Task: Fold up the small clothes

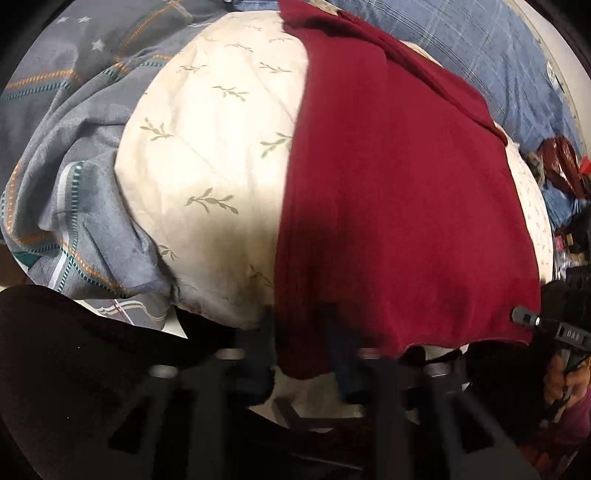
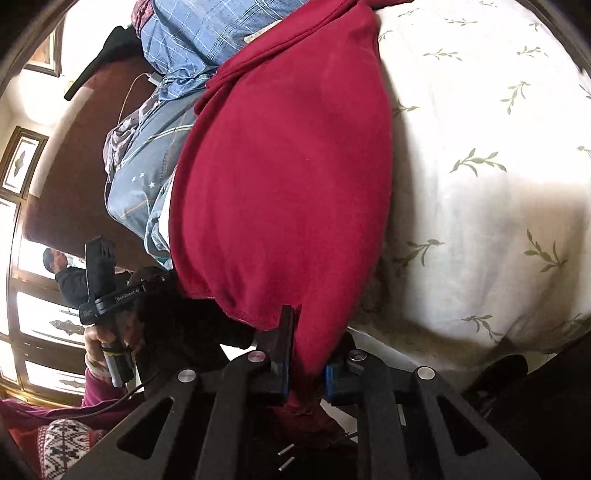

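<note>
On the left I see grey patterned bedding point(image 1: 74, 155), then the cream leaf-print quilt point(image 1: 221, 147) with the red garment point(image 1: 388, 192) spread over it. My left gripper point(image 1: 303, 332) looks pinched on its near hem, though blurred. My right gripper point(image 2: 304, 354) clamps the near right corner.

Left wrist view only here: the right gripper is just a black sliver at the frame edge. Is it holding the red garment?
Observer: Yes. The right gripper pinches the red garment by its near hem, between blue pads.
Operator: Is the cloth flat there or bunched?
Observer: Bunched. A gathered fold hangs out below the jaws, toward the camera.
Operator: What lies past the blue checked bedding?
Observer: A brown headboard, with a white cable draped on it.
</note>
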Demonstrator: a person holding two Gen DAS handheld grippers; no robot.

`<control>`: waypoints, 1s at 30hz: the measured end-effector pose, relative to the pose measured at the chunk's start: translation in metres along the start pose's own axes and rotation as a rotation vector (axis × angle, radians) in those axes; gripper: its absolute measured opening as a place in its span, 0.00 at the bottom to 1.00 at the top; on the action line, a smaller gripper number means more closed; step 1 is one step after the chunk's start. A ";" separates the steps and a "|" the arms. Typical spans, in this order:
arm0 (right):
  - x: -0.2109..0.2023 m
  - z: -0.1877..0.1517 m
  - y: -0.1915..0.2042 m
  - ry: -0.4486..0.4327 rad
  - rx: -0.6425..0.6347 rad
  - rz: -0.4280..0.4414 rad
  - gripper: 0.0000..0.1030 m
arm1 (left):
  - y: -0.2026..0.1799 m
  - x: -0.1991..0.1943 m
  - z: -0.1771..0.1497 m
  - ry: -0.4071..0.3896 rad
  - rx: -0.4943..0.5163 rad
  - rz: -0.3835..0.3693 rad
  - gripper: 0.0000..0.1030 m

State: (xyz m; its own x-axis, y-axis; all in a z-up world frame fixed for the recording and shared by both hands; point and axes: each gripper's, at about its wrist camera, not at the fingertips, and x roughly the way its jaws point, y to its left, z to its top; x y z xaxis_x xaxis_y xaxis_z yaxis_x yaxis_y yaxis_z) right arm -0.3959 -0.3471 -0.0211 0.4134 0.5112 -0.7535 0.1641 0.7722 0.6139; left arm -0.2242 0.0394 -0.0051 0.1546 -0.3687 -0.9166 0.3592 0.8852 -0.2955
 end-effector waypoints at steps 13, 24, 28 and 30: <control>-0.088 0.054 0.039 -0.313 -0.056 0.199 0.08 | -0.010 -0.098 0.057 -0.329 0.010 -0.283 0.05; -0.096 0.199 0.037 -0.478 -0.082 0.094 0.08 | -0.039 -0.065 0.192 -0.500 -0.008 -0.247 0.05; -0.072 0.251 0.016 -0.455 -0.029 0.042 0.08 | -0.034 -0.020 0.251 -0.484 -0.078 -0.186 0.05; -0.058 0.273 0.005 -0.441 -0.009 0.003 0.08 | -0.038 0.000 0.279 -0.462 -0.112 -0.179 0.05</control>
State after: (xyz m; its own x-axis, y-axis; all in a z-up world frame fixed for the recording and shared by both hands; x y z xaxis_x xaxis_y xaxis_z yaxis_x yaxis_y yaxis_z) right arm -0.1745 -0.4761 0.0904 0.7568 0.3053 -0.5780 0.1551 0.7751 0.6124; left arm 0.0185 -0.0734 0.0809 0.5000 -0.5821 -0.6412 0.3206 0.8122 -0.4874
